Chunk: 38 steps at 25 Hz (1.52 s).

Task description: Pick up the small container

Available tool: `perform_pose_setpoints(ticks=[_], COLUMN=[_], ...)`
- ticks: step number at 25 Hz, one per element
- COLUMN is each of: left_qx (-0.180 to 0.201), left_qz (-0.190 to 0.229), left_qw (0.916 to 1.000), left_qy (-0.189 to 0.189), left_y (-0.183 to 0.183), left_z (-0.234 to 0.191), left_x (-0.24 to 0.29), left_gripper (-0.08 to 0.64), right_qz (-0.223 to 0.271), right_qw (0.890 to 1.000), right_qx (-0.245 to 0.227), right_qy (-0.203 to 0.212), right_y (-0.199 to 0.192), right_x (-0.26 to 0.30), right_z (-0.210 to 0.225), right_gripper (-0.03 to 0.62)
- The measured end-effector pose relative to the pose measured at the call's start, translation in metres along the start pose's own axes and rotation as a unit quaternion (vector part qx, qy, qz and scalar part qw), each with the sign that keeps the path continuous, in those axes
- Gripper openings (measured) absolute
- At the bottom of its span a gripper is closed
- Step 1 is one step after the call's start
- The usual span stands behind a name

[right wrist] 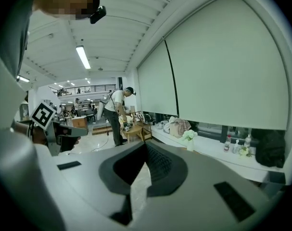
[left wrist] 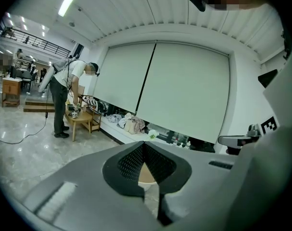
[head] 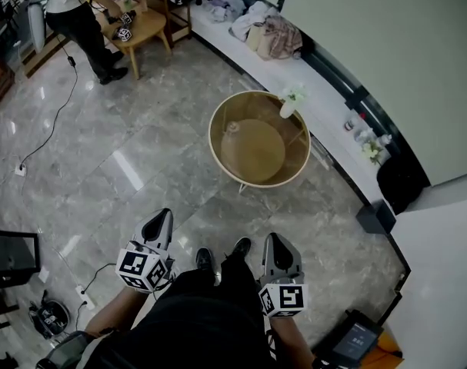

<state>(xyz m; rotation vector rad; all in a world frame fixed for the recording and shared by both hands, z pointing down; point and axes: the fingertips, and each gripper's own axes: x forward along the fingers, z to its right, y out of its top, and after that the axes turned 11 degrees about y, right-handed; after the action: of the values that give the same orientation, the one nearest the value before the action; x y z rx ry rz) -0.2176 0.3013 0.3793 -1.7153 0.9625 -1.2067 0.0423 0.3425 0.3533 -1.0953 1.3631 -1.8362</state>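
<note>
Head view, read left to right.

- Upper left of frame: a person bends over a low wooden table. A black cable trails from there across the grey marble floor.
- Lower left: my left gripper, marker cube behind it, points up-frame over the floor. In the left gripper view my fingers meet at the tip. They are closed on nothing, and only a tan sliver shows through the gap beneath them.
- Centre, slightly above the middle: the round table with a wooden rim and a clear top. The small container sits on that top, in its upper-left part. It is tan and too small to make out in detail. It is well apart from both grippers, with bare floor between us.
- Lower centre-right: my right gripper, roughly level with the left one and also pointing up-frame. In the right gripper view the fingers are pressed together at the tip with nothing between them.
- At the table's upper-right rim: a white vase with pale flowers.
- Upper right: a long white ledge runs diagonally. Bundled clothes and bags lie on it toward the top, and small bottles stand further down.
- Lower right corner: a dark tablet.
</note>
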Motion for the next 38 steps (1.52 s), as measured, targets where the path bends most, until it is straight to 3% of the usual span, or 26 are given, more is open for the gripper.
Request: perform_pose_setpoints(ticks=[4, 8, 20, 28, 38], left_qx=[0.006, 0.013, 0.013, 0.02, 0.043], left_qz=[0.011, 0.03, 0.007, 0.008, 0.008], left_qw=[0.9999, 0.9994, 0.9981, 0.995, 0.9942], left_qy=[-0.001, 0.007, 0.059, 0.098, 0.099], left_y=[0.013, 0.037, 0.045, 0.056, 0.055], left_z=[0.011, 0.024, 0.064, 0.076, 0.08], left_x=[0.018, 0.044, 0.147, 0.173, 0.211], left_gripper=[0.003, 0.003, 0.003, 0.003, 0.003], right_qz=[0.01, 0.029, 0.008, 0.015, -0.007], right_qw=[1.0, 0.999, 0.999, 0.996, 0.994], right_qx=[-0.026, -0.021, -0.001, 0.01, 0.019], right_qy=[0.009, 0.02, 0.052, 0.09, 0.103], right_y=[0.015, 0.035, 0.051, 0.062, 0.051], right_x=[0.014, 0.038, 0.109, 0.138, 0.171], right_z=[0.012, 0.043, 0.164, 0.198, 0.229], right_gripper=[0.006, 0.006, 0.006, 0.006, 0.006])
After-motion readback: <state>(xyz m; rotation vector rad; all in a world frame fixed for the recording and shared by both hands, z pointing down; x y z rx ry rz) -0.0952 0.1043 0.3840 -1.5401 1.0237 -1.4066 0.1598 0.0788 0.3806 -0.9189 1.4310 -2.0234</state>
